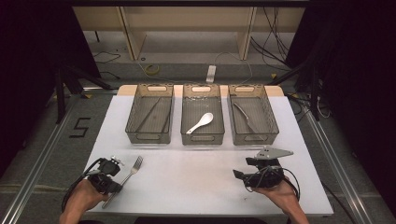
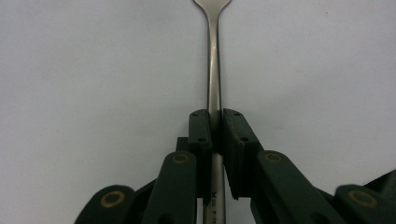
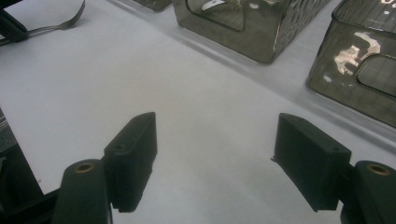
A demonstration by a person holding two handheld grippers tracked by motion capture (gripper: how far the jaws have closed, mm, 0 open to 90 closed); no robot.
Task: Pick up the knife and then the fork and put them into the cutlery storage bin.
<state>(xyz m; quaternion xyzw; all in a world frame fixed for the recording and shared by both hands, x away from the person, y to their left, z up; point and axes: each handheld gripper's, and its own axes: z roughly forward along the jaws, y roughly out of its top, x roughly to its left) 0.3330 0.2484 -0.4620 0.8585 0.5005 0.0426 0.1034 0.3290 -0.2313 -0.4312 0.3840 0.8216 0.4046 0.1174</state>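
Note:
A metal fork (image 1: 133, 169) lies on the white table near its front left corner, tines pointing away from me. My left gripper (image 1: 115, 186) is shut on the fork's handle. In the left gripper view both black pads (image 2: 201, 128) press the thin handle (image 2: 214, 70) from either side, and the tines run off the top edge. At the front right my right gripper (image 1: 239, 175) rests low over bare table. Its jaws (image 3: 215, 140) stand wide open with nothing between them.
Three smoky clear bins stand in a row at the back. The left bin (image 1: 150, 138) holds long dark sticks, the middle bin (image 1: 202, 140) a white spoon (image 1: 201, 122), the right bin (image 1: 254, 139) a metal utensil (image 1: 245, 116). Bare white table (image 1: 187, 177) lies between the grippers.

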